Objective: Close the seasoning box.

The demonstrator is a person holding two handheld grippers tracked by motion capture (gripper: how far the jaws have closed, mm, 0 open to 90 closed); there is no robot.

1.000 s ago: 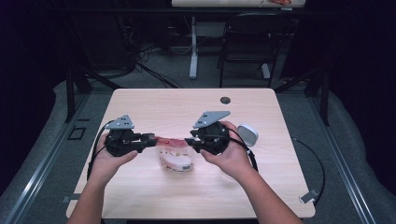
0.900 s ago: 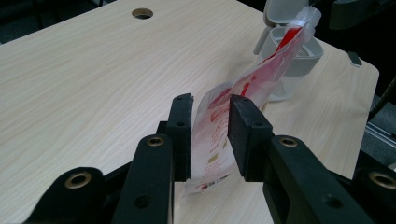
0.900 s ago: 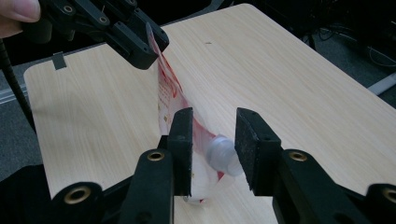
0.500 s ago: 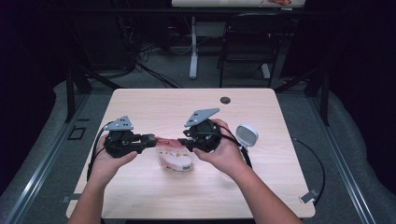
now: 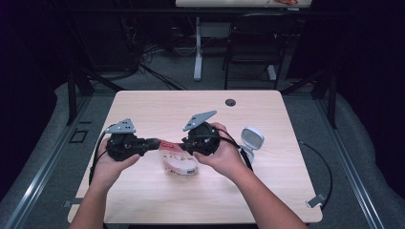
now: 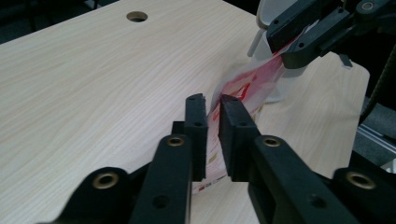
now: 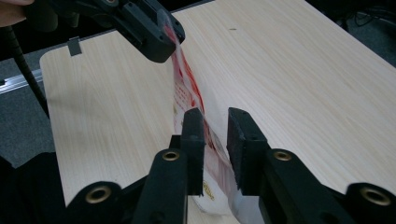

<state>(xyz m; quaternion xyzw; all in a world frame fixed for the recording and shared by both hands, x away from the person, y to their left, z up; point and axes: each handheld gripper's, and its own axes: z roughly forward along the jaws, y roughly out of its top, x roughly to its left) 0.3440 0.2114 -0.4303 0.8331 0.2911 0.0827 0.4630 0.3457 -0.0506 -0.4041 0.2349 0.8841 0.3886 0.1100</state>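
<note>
Near the front of the surface (image 5: 143, 200), a red-and-white packet (image 5: 177, 160) is stretched between both tools: the left hand-held gripper (image 5: 155, 142) pinches its left edge, the right hand-held gripper (image 5: 184, 147) its right (jaws clamped). A white scanner (image 5: 251, 140) stands farther right.

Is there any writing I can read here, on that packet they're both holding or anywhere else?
Packet: red and yellow print on clear film, too blurred to read in any view.
Grippers, left and right: no lettering to be seen.
Table: plain wood, no marks.
White device on the table: no readable label.
So nothing here can be quoted.
</note>
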